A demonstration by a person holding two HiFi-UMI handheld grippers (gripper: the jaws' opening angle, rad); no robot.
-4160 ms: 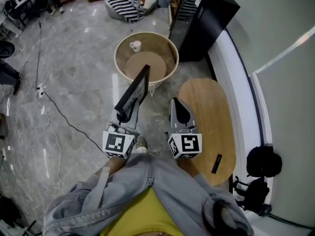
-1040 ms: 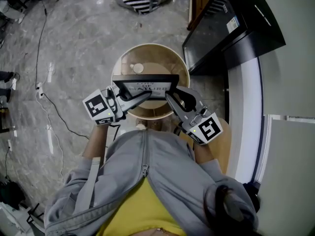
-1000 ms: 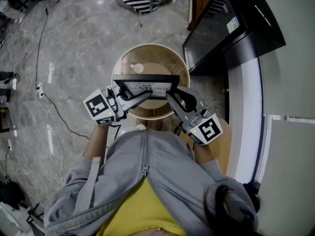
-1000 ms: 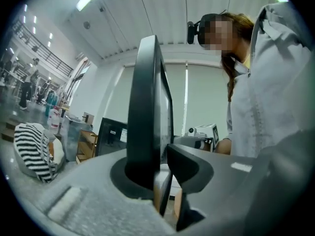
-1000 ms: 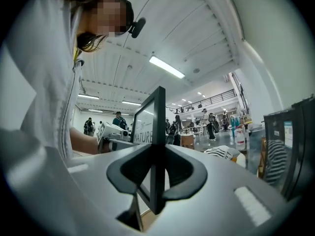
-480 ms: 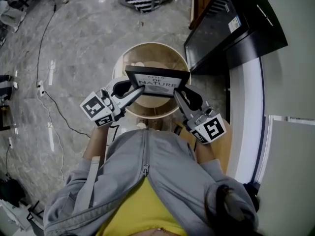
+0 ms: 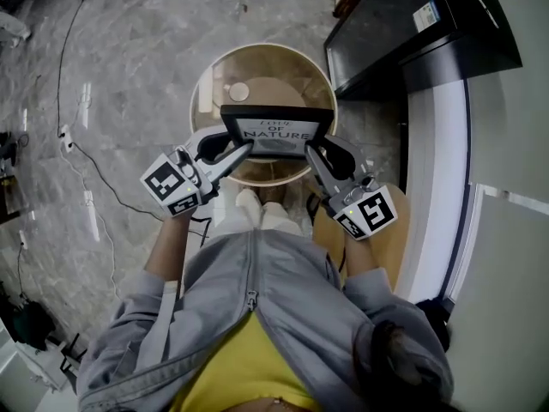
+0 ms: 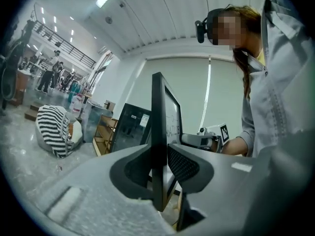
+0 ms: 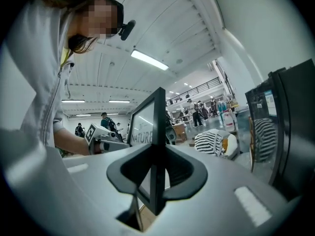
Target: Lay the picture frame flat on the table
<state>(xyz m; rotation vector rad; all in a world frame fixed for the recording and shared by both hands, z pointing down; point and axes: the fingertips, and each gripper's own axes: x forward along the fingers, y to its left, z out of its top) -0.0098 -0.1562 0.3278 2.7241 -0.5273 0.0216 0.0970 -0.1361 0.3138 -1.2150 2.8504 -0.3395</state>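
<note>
Over the near edge of the round counter (image 7: pixel 199 84), we held the picture frame (image 7: pixel 276 131) between both tools. Its printed face was turned up toward the head camera, where the words "OF NATURE" could be read. The left hand-held gripper (image 7: pixel 233 151) had the frame's left side and the right hand-held gripper (image 7: pixel 314 154) its right side. Whether the frame touched the counter, the head view did not let us tell.

The left gripper view gave us what the head view could not. There the frame's dark edge stood between that gripper's jaws, which were closing on it with pads against both faces. The right gripper view showed its jaws clamped on the opposite edge, with part of the print in sight.

Only the head view showed a small pale round thing (image 7: pixel 239 91) near the counter's far left edge.
</note>
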